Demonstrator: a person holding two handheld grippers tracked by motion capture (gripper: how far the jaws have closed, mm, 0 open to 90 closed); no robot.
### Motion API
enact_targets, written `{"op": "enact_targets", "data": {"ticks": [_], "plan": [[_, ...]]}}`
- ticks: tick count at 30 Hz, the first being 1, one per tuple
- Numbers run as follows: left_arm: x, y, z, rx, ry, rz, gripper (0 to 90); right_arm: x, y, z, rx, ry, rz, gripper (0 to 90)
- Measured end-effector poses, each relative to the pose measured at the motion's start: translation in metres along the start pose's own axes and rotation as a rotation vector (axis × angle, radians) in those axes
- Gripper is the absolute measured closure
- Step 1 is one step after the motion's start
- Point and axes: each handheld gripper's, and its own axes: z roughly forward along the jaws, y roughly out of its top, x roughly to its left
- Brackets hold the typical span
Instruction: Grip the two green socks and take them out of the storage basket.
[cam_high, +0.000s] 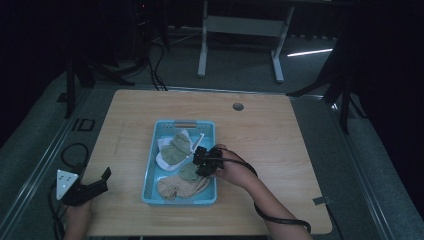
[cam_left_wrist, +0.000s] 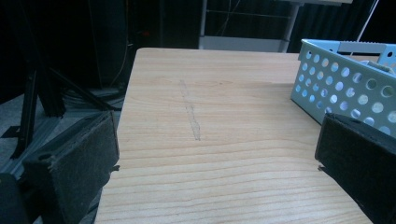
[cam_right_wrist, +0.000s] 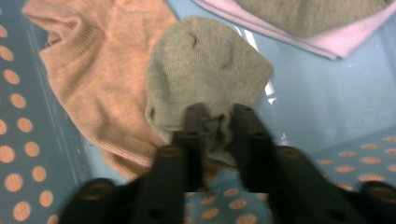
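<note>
A wooden counter (cam_high: 280, 145) is carrying a blue perforated basket (cam_high: 212, 131). Inside, a tan sock (cam_high: 172, 187) is lying at the near side and a white cloth (cam_high: 162, 161) at the far left.

We note two hand-held grippers, both black. Left gripper (cam_high: 102, 181): dark body, a grey three-cornered plate on top with small dark dots at its corners, and a black cable looping off behind it. In the left gripper view its two jaws are blocky, faced with rough, dark, fuzzy padding frayed at the edges. Right gripper (cam_high: 199, 161): black body with small green lights; a thick black cable trails back along the bare forearm. In the right gripper view its jaws are narrow, smooth black bars with round screw recesses
</note>
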Motion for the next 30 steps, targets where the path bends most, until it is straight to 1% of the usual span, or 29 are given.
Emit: {"op": "enact_targets", "data": {"ticks": [1,2,3,4,6,7,12,15,18,20,22,24,27,28,29,30], "plan": [[0.0,0.0,0.0,0.0,-0.001,0.0,0.0,-0.001,0.0,0.0,0.001,-0.006,0.005,81.9],[0.0,0.0,0.0,0.0,0.0,-0.001,0.0,-0.002,-0.001,0.0,-0.003,-0.008,0.014,83.7],[0.0,0.0,0.0,0.0,0.001,-0.001,0.0,-0.002,-0.002,-0.001,-0.009,-0.004,0.027,84.4],[0.0,0.0,0.0,0.001,0.001,0.0,0.0,-0.004,-0.003,-0.003,-0.026,0.0,0.036,84.9],[0.0,0.0,0.0,0.001,0.002,0.001,0.0,-0.004,-0.003,-0.004,-0.032,0.001,0.042,85.2],[0.0,0.0,0.0,0.002,0.002,0.001,0.0,-0.007,-0.005,-0.009,-0.062,0.012,0.066,85.7],[0.0,0.0,0.0,0.001,0.003,0.0,0.0,-0.009,-0.007,-0.023,-0.121,0.009,0.097,86.3],[0.0,0.0,0.0,0.002,0.003,0.0,0.0,-0.008,-0.006,-0.031,-0.158,0.01,0.101,86.4],[0.0,0.0,0.0,0.003,0.002,0.001,0.0,-0.006,-0.005,-0.039,-0.182,0.008,0.107,86.4],[0.0,0.0,0.0,0.003,0.002,0.001,0.0,-0.006,-0.004,-0.044,-0.198,-0.003,0.107,86.4],[0.0,0.0,0.0,0.003,0.002,0.001,0.0,-0.006,-0.003,-0.049,-0.219,-0.007,0.111,86.4],[0.0,0.0,0.0,0.004,0.002,0.0,0.0,-0.006,-0.003,-0.052,-0.23,-0.011,0.112,86.4],[0.0,0.0,0.0,0.004,0.001,0.0,0.0,-0.005,-0.002,-0.063,-0.275,-0.027,0.115,86.4],[0.0,0.0,0.0,0.004,0.001,0.0,0.0,-0.006,-0.002,-0.071,-0.312,-0.025,0.124,86.4],[0.0,0.0,0.0,0.005,0.001,0.001,0.0,-0.006,-0.002,-0.071,-0.312,-0.025,0.124,86.4],[0.0,0.0,0.0,0.005,0.001,0.001,0.0,-0.006,-0.002,-0.075,-0.327,-0.025,0.128,86.4]]}}
